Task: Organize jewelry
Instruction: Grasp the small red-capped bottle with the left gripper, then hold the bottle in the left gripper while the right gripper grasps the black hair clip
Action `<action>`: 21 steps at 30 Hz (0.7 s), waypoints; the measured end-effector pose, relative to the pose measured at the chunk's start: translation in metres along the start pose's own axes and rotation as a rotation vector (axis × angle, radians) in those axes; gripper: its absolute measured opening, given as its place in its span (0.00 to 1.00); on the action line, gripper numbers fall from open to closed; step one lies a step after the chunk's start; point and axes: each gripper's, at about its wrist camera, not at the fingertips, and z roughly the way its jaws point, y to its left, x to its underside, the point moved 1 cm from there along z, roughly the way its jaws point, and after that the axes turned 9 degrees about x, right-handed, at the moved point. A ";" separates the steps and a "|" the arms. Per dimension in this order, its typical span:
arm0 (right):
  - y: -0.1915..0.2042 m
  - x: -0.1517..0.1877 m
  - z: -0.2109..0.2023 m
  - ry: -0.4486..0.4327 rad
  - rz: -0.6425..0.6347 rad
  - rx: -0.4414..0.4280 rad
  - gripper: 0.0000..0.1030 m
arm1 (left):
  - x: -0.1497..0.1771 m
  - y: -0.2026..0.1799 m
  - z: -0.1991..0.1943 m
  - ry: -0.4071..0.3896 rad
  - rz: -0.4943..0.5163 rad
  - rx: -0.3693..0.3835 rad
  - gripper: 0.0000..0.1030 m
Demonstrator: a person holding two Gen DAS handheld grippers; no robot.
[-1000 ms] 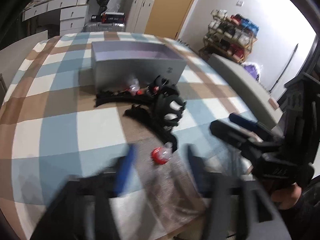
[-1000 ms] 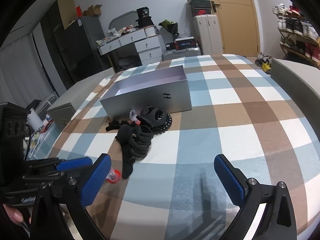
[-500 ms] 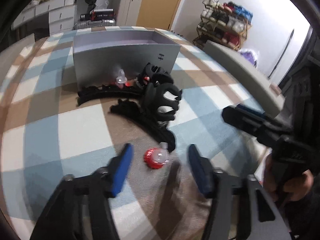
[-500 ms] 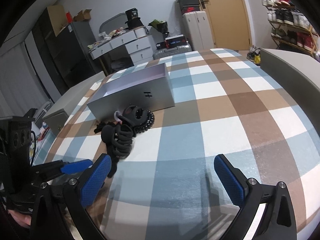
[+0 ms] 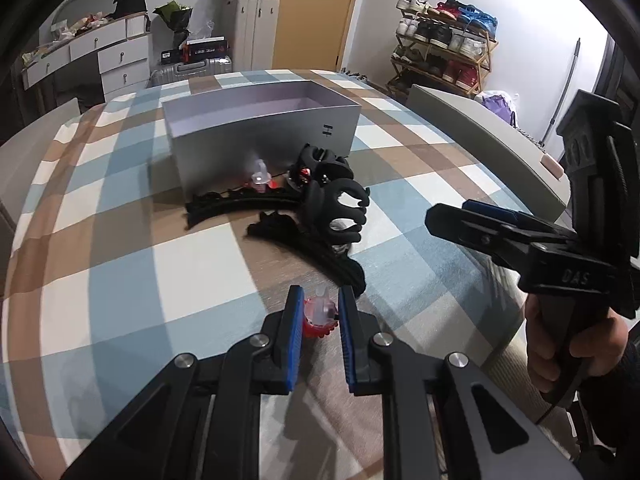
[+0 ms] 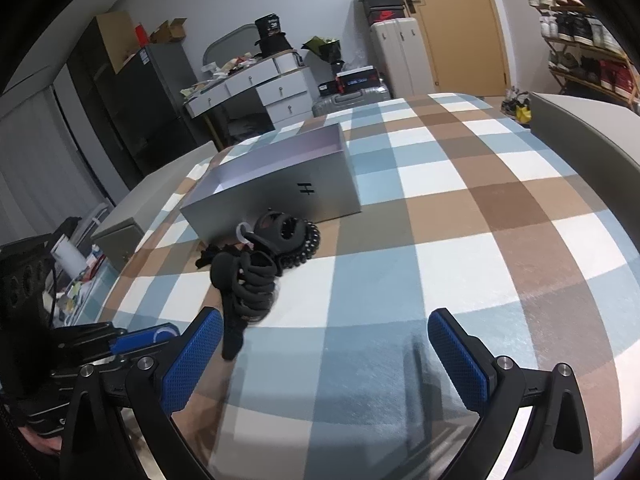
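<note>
My left gripper (image 5: 319, 306) is shut on a small red and clear trinket (image 5: 319, 312) resting on the checked tablecloth. Beyond it lies a pile of black hair accessories: claw clips (image 5: 338, 208), headbands (image 5: 240, 204) and a coiled tie (image 6: 306, 246). A second red and clear trinket (image 5: 259, 178) sits against the open grey box (image 5: 256, 136). My right gripper (image 6: 326, 344) is open and empty, hovering over the cloth to the right of the pile; it also shows in the left wrist view (image 5: 480, 226).
The checked tablecloth (image 6: 480, 220) covers the table. Grey chair backs (image 6: 592, 136) stand at the table's sides. Drawers, suitcases and a shoe rack (image 5: 444, 52) line the room behind.
My left gripper moved forward over the red trinket and closed its fingers on it. My right gripper stayed open and shifted slightly.
</note>
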 end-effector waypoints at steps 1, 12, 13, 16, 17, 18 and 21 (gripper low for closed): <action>0.002 -0.001 0.002 0.009 -0.004 -0.019 1.00 | 0.000 0.001 -0.001 0.000 -0.004 0.007 0.12; 0.027 -0.022 0.043 0.104 0.035 -0.163 0.98 | -0.006 0.024 -0.018 -0.084 -0.095 0.015 0.12; 0.028 -0.023 0.047 0.110 0.044 -0.169 0.97 | -0.006 0.025 -0.019 -0.089 -0.096 0.014 0.12; 0.030 -0.026 0.057 0.137 0.058 -0.166 0.91 | -0.009 0.028 -0.021 -0.098 -0.101 0.014 0.12; 0.030 -0.026 0.061 0.155 0.064 -0.162 0.87 | -0.009 0.030 -0.022 -0.099 -0.101 0.011 0.12; 0.031 -0.027 0.061 0.146 0.062 -0.154 0.84 | -0.009 0.030 -0.022 -0.100 -0.099 0.006 0.12; 0.032 -0.027 0.062 0.143 0.058 -0.142 0.80 | -0.009 0.034 -0.024 -0.112 -0.105 -0.008 0.12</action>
